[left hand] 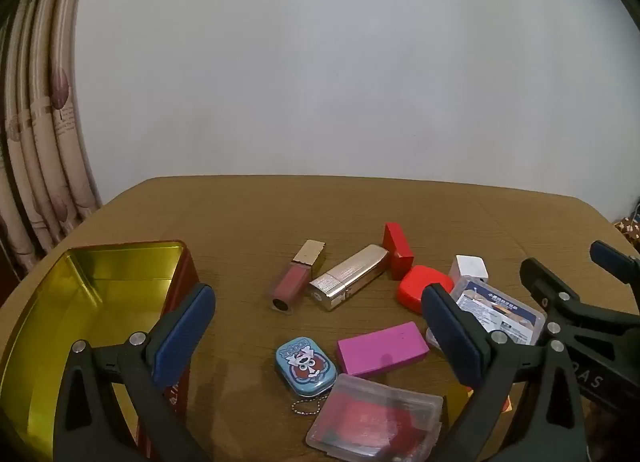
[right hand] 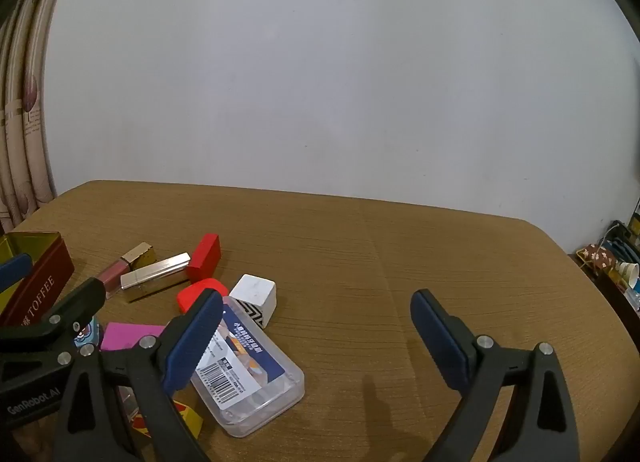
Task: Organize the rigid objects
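Left wrist view: both the left gripper and right gripper gape wide, holding nothing; tin sits empty at left. Sorting looks unstarted; next probably means grabbing the pink box.

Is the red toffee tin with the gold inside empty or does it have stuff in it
Empty, as far as shows: the red toffee tin is lidless and only bare gold floor and walls appear. Its near corner is hidden behind the left gripper.

Open gold-lined toffee tin at left, small cosmetics and boxes scattered beside it
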